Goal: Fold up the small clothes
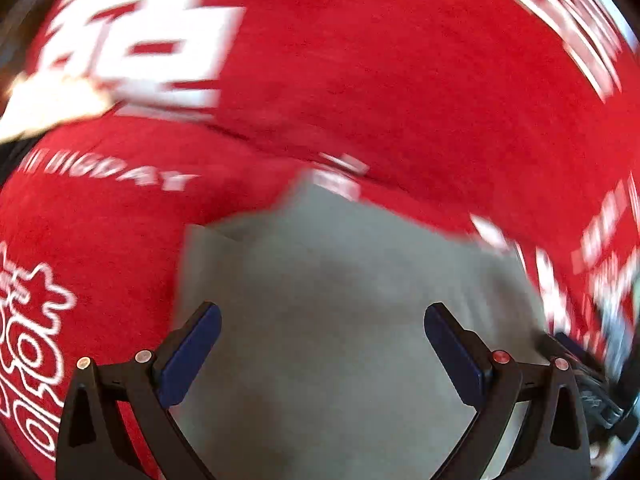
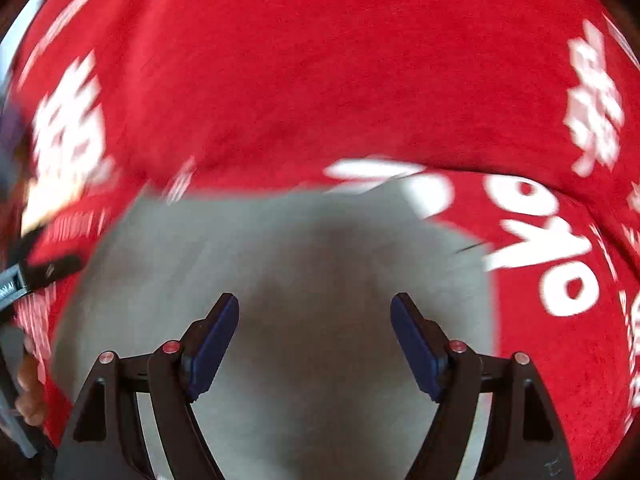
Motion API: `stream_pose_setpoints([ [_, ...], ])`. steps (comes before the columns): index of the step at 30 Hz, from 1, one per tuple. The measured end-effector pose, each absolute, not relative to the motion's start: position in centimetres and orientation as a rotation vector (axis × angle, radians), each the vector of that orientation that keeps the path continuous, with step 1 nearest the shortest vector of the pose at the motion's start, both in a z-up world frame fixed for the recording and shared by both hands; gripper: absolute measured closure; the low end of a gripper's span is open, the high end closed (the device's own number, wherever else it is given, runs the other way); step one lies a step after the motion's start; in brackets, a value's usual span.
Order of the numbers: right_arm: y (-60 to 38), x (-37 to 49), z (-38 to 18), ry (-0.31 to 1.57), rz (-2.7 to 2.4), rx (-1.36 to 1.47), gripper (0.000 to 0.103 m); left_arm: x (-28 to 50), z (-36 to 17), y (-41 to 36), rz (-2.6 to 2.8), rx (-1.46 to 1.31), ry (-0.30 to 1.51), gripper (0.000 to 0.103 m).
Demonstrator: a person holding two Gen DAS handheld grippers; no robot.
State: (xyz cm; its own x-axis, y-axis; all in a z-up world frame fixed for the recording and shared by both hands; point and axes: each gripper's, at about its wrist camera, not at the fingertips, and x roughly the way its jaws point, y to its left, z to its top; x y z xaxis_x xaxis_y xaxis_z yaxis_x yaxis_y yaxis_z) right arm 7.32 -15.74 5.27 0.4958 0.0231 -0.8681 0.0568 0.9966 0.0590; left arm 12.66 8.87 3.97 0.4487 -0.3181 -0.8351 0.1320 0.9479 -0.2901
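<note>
A grey folded garment [image 1: 340,288] lies on a red cloth with white lettering [image 1: 380,80]. My left gripper [image 1: 322,322] hovers over the grey garment with its blue pads wide apart and nothing between them. In the right wrist view the same grey garment [image 2: 280,248] fills the lower middle, on the red cloth [image 2: 320,80]. My right gripper [image 2: 315,314] stands open above it, holding nothing. Both views are blurred by motion.
The other gripper's dark body shows at the right edge [image 1: 592,384] of the left wrist view and at the left edge [image 2: 24,276] of the right wrist view. A hand [image 2: 30,396] shows at the lower left there. Red cloth surrounds the garment.
</note>
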Motion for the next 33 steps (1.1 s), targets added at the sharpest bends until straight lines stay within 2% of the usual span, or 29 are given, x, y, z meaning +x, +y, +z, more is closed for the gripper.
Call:
stream_pose_setpoints([
  [5, -13.7, 5.3, 2.7, 1.071, -0.009, -0.020, 0.022, 9.9, 1.2, 6.5, -0.257, -0.037, 1.113, 0.001],
  [11, -22.9, 1.8, 2.9, 1.099, -0.231, 0.031, 0.020, 9.4, -0.4, 12.8, -0.146, -0.091, 1.124, 0.001],
  [15, -26.5, -1.3, 4.0, 1.087, -0.280, 0.187, 0.020, 7.9, 0.1, 17.5, -0.087, -0.228, 1.157, 0.001],
  [20, -20.4, -3.4, 6.4, 0.983, -0.209, 0.167, 0.019, 4.6, 1.5, 17.4, -0.119, -0.298, 1.112, 0.001],
  [25, -11.6, -2.6, 3.3, 1.051, -0.066, -0.018, 0.019, 1.8, 1.7, 10.5, -0.182, -0.075, 1.063, 0.001],
  [29, -13.2, -3.7, 2.2, 1.037, -0.055, 0.006, 0.019, 2.1, -1.1, 11.5, -0.151, -0.032, 1.120, 0.001],
  [33, -17.8, -5.1, 2.5, 1.040, -0.107, 0.095, 0.019, 1.6, -1.2, 15.0, -0.126, -0.079, 1.121, 0.001],
])
